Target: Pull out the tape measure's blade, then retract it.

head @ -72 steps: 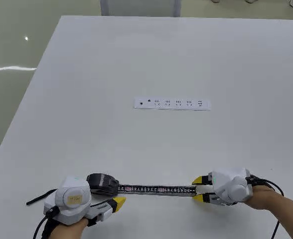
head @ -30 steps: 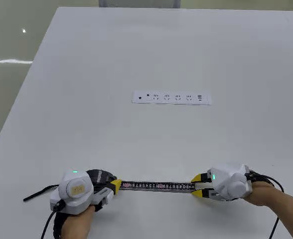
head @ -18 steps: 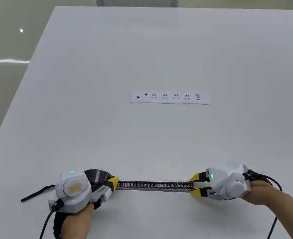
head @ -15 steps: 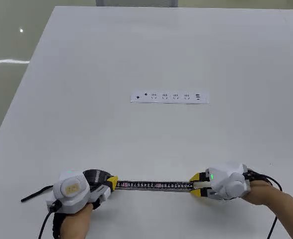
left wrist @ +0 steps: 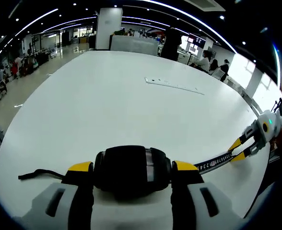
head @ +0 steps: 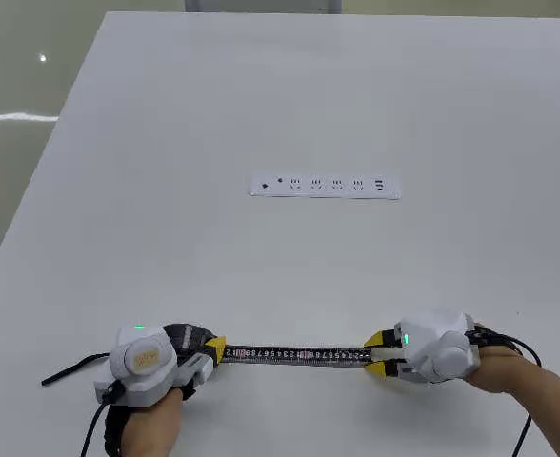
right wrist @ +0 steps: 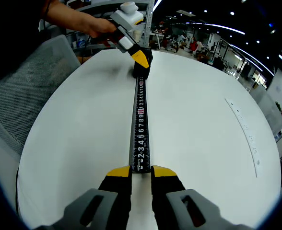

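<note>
A black tape measure case (left wrist: 131, 168) sits between the yellow-tipped jaws of my left gripper (left wrist: 132, 167), which is shut on it; in the head view the case (head: 190, 337) lies at the table's near left by that gripper (head: 210, 350). Its black blade (head: 294, 355) with white numbers stretches flat over the table to my right gripper (head: 373, 354). In the right gripper view the blade (right wrist: 141, 129) runs straight away from me, and my right gripper (right wrist: 141, 171) is shut on its end. A thin black strap (left wrist: 39, 174) trails from the case.
A white power strip (head: 324, 186) lies flat in the middle of the white table (head: 356, 105). The table's left edge (head: 42, 162) drops to a glossy floor. A grey mesh chair (right wrist: 30, 76) stands by the table in the right gripper view.
My left gripper moved onto the tape measure case and closed on it. The blade stays stretched between the two grippers, and the right gripper has held its place.
</note>
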A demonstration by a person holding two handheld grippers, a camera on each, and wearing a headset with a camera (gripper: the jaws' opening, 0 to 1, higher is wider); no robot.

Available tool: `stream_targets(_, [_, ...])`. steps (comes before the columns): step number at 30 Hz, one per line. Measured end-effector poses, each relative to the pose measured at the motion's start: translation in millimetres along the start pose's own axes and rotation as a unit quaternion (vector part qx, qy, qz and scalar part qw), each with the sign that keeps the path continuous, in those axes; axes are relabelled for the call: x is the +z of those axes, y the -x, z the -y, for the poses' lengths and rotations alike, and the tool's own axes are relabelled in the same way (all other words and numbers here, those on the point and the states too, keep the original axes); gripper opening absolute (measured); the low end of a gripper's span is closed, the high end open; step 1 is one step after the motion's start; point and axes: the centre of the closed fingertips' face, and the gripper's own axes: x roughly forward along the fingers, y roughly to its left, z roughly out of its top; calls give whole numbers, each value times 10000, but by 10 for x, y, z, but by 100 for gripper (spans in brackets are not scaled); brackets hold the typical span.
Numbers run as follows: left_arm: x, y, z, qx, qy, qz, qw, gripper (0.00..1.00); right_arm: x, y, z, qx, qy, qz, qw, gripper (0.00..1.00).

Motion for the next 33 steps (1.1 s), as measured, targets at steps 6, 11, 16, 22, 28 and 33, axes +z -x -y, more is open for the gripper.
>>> stream_targets(6, [-30,-37,-4,102,-268,-102,9995,61,16,8,-10,33,7,17,10000,14])
stream_targets(11, [-43,-48,-31,290,-602,-106,9977,62,22,12,-4,21,-9,24,10000,14])
stream_targets(16, [-37,-25,-18,345,-686,-60,9970,62,35,24,-1,13,-3,36,10000,14])
stream_targets(22, [-52,-57,-39,364,-636,-42,9973,61,51,41,10,-14,18,44,10000,14])
stream_targets(28, [-55,-55,-40,393,-526,-67,9978,61,77,67,27,-39,32,60,10000,14])
stream_targets(33, [-44,-40,-27,402,-442,-142,9981,61,92,84,54,-67,53,61,9999,14])
